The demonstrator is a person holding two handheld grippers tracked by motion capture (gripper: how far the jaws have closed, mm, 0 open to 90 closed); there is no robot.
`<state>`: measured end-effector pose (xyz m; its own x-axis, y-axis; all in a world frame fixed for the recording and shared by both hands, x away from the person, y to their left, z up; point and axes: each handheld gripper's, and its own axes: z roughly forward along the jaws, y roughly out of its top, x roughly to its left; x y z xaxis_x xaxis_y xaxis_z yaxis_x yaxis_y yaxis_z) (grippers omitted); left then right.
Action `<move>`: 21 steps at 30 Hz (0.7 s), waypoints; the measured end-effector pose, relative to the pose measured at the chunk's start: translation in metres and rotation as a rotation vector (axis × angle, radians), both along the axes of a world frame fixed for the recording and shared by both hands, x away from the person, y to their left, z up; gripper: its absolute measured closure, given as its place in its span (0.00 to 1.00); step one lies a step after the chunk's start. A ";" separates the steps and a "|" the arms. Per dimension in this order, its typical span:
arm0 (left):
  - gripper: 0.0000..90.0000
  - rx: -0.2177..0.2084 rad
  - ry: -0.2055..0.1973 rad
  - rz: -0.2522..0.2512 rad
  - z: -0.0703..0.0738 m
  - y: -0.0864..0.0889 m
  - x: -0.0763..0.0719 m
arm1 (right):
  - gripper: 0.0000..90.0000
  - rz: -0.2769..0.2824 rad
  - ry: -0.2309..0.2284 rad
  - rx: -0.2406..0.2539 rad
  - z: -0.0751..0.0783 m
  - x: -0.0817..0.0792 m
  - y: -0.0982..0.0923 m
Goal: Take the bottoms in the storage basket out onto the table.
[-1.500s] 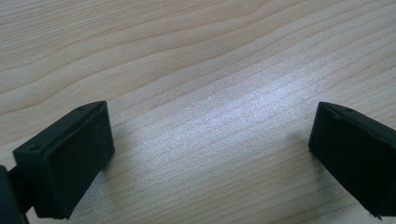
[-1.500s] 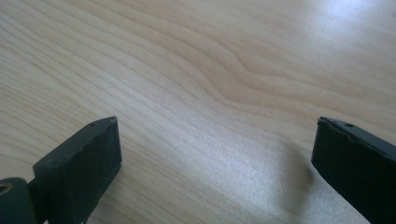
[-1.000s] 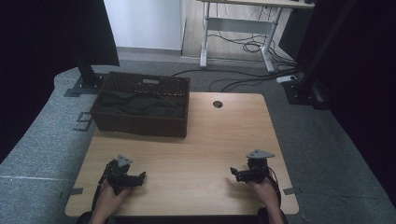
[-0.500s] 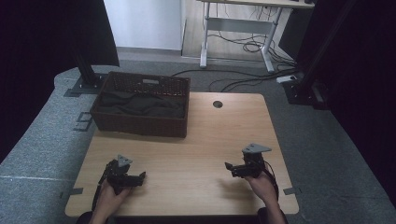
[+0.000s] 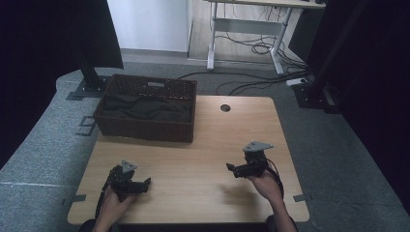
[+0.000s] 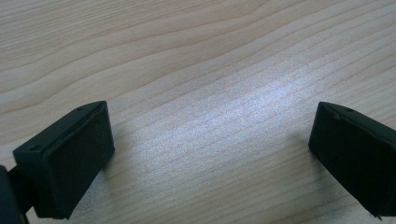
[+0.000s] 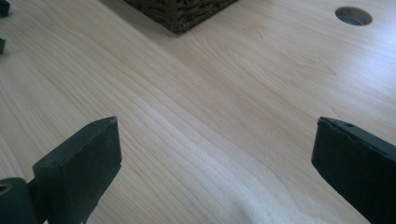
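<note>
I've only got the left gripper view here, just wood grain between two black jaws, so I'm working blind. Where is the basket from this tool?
Observer: The wicker basket stands at the table's far left, straight ahead of the left tool.
Operator: Anything in it?
Observer: Dark cloth lies crumpled inside; I cannot tell what kind.
Operator: And the other tool?
Observer: The right tool is held just above the table on the near right, jaws wide apart, gripping nothing.
Operator: What does its camera face?
Observer: A basket corner and the round cable hole.
</note>
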<state>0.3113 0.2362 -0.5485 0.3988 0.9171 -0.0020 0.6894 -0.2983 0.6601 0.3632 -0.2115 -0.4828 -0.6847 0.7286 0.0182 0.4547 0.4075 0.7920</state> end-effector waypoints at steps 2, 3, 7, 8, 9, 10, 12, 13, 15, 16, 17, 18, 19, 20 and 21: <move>0.00 0.000 0.000 0.000 0.000 0.000 0.000 | 0.02 0.009 -0.003 -0.007 0.002 0.001 0.002; 0.00 0.000 0.000 0.000 0.000 0.000 0.000 | 0.02 0.016 -0.005 -0.009 0.004 0.003 0.004; 0.00 0.000 0.000 0.000 0.000 0.000 0.000 | 0.02 0.028 -0.010 -0.018 0.008 0.007 0.009; 0.00 0.000 0.000 0.000 0.000 0.000 0.000 | 0.02 0.032 -0.010 -0.015 0.009 0.008 0.010; 0.00 0.000 0.000 0.000 0.000 0.000 0.000 | 0.02 0.032 -0.008 -0.013 0.010 0.009 0.012; 0.00 0.000 0.000 0.000 0.000 0.000 0.000 | 0.02 0.036 -0.010 -0.013 0.010 0.010 0.013; 0.00 0.001 0.000 0.000 0.000 0.000 0.000 | 0.02 0.043 -0.012 -0.013 0.012 0.012 0.015; 0.00 0.000 0.000 0.000 0.000 0.000 0.000 | 0.02 0.047 -0.015 -0.012 0.012 0.012 0.017; 0.00 0.000 0.000 0.000 0.000 0.000 0.000 | 0.01 0.057 -0.018 -0.010 0.014 0.014 0.020; 0.00 0.000 0.000 0.000 0.000 0.000 0.000 | 0.01 0.060 -0.019 -0.013 0.014 0.015 0.021; 0.00 0.000 0.000 0.000 0.000 0.000 0.000 | 0.01 0.066 -0.020 -0.013 0.015 0.016 0.023; 0.00 0.000 0.000 0.000 0.000 0.000 0.000 | 0.01 0.068 -0.018 -0.011 0.016 0.017 0.025; 0.00 0.000 0.000 0.000 0.000 0.000 0.000 | 0.01 0.072 -0.019 -0.013 0.016 0.018 0.026; 0.00 0.002 0.001 -0.001 0.000 0.000 0.000 | 0.01 0.076 -0.019 -0.013 0.017 0.019 0.028; 0.00 0.002 0.001 -0.001 0.000 0.000 0.000 | 0.01 0.079 -0.020 -0.013 0.018 0.020 0.029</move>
